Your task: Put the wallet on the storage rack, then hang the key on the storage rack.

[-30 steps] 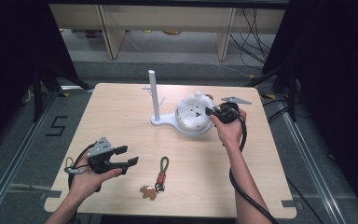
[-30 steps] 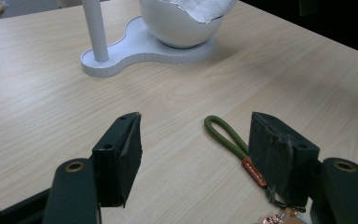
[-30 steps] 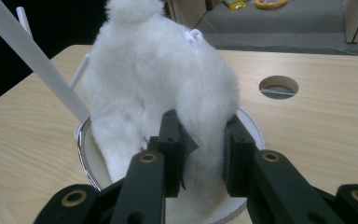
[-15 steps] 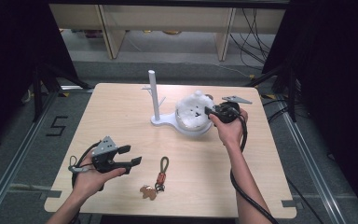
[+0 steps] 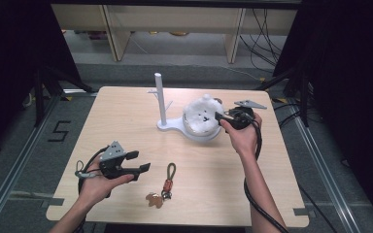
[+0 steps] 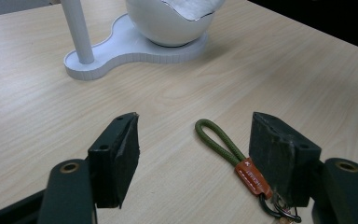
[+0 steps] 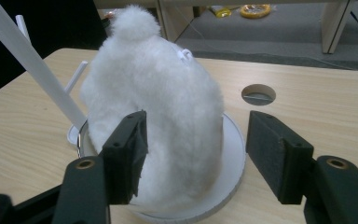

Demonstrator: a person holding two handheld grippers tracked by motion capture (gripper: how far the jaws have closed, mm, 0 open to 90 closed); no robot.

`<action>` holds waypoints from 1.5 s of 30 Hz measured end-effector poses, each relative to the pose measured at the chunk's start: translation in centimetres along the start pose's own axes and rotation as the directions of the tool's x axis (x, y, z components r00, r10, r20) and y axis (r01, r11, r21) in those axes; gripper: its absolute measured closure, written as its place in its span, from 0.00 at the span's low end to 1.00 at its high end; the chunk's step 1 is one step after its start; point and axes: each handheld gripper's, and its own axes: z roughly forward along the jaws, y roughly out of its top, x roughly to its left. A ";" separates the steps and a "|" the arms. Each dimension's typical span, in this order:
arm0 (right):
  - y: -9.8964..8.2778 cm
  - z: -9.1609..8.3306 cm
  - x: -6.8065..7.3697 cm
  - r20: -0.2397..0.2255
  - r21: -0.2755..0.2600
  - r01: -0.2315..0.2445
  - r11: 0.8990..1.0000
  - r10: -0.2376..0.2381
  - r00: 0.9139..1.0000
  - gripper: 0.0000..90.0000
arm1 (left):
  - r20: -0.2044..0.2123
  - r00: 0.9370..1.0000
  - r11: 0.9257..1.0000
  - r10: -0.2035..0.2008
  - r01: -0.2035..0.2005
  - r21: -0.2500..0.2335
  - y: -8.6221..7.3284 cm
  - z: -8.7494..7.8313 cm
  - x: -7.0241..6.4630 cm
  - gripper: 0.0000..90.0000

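Observation:
A white fluffy toy (image 7: pixel 158 116) sits in a white bowl (image 7: pixel 230 168) on a white stand whose pole (image 5: pixel 160 97) rises at the left. My right gripper (image 7: pixel 198 123) is at the bowl's right side (image 5: pixel 222 118). Its jaws have just been opening and now stand wide, with the toy's side between them and the pads off it. A keychain with a green cord loop (image 6: pixel 216 142) and a brown charm (image 5: pixel 153 199) lies near the table's front. My left gripper (image 6: pixel 196 126) hovers open just left of it (image 5: pixel 143 166), holding nothing.
The stand's flat base (image 6: pixel 121 44) spreads toward the table's middle. A round hole (image 7: pixel 258 94) is cut in the tabletop behind the bowl. Wooden shelving (image 5: pixel 175 19) stands beyond the far edge. A cable (image 5: pixel 252 170) trails from the right gripper along the forearm.
The left gripper has edged slightly right, toward the keychain. The right hand has stayed at the bowl.

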 end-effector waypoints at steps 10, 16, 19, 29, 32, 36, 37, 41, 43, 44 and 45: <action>-2.0 -2.2 0.2 0.005 0.019 -0.008 1.000 0.008 1.000 0.47 | 0.022 1.000 1.000 -0.014 0.014 0.009 0.1 0.5 0.0 0.38; -4.4 -3.5 0.3 0.003 0.032 -0.032 0.999 0.031 1.000 0.56 | -0.010 1.000 1.000 0.027 -0.027 0.013 0.0 0.3 -0.1 0.41; -5.2 -4.1 0.6 -0.001 0.023 -0.051 0.998 0.051 0.999 0.59 | -0.018 1.000 1.000 0.025 -0.025 0.017 0.1 0.0 -0.2 0.44; -7.6 -5.7 0.2 -0.073 0.061 -0.125 0.990 0.130 0.989 0.70 | 0.014 0.999 0.998 -0.032 0.031 0.062 0.4 0.2 -1.1 0.46; -7.8 -6.2 0.2 -0.054 0.107 -0.080 0.991 0.086 0.995 0.70 | 0.014 0.999 0.997 -0.030 0.028 0.077 0.5 0.3 -1.4 0.45; -8.3 -6.2 0.5 0.005 0.173 -0.043 0.984 0.042 0.999 0.67 | 0.002 0.999 0.994 -0.046 0.046 0.104 0.7 0.4 -1.4 0.43; -8.4 -6.2 0.5 0.010 0.183 -0.038 0.982 0.037 0.999 0.67 | -0.006 0.999 0.993 -0.051 0.051 0.108 0.8 0.4 -1.4 0.43; -8.5 -6.3 0.2 0.057 0.238 -0.015 0.971 0.001 0.998 0.65 | -0.020 0.999 0.985 -0.034 0.037 0.171 1.0 0.8 -1.3 0.39; -8.5 -6.3 0.0 0.077 0.258 -0.021 0.966 0.001 0.997 0.65 | -0.022 0.999 0.978 -0.035 0.039 0.203 1.2 1.3 -1.4 0.39; -8.6 -6.4 0.0 0.074 0.277 -0.032 0.960 0.012 0.997 0.65 | -0.018 0.999 0.973 -0.030 0.033 0.226 1.4 1.4 -1.4 0.39; -8.7 -6.4 -0.3 0.079 0.288 -0.030 0.957 0.008 0.997 0.65 | -0.015 0.999 0.970 -0.031 0.034 0.240 1.5 1.7 -1.4 0.38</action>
